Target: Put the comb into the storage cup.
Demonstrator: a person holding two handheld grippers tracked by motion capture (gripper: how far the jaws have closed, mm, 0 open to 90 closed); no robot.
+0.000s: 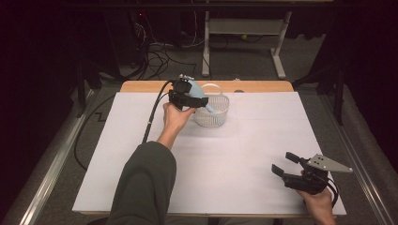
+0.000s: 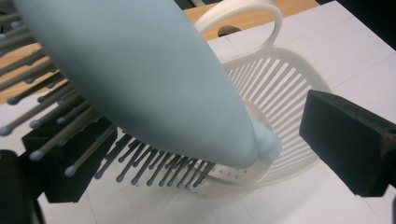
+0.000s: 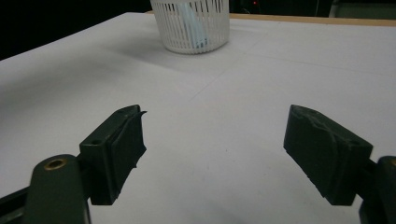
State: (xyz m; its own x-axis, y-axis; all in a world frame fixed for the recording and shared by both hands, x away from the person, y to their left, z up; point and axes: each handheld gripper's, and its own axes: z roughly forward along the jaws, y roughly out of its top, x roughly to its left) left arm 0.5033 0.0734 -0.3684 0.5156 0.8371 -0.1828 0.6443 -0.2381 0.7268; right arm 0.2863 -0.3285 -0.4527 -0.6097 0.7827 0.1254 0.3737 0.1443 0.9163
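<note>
Lowering a pale blue hairbrush point(image 2: 154, 79) handle-first into the white basket point(image 1: 220, 115) with the left tool point(image 1: 187, 96), jaws spread, grip unclear; long axis tilting downward; resting the right tool point(image 3: 212, 154) released, well apart.

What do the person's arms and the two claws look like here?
The left claw is black, trailing a black cable. The right claw is black too, with square padded jaws and a grey three-cornered plate on top. The left forearm wears a dark olive sleeve.

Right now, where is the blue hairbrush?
In the high view the hairbrush is at the far middle of the table, between the left tongs, its handle end dipping into the white basket.
</note>
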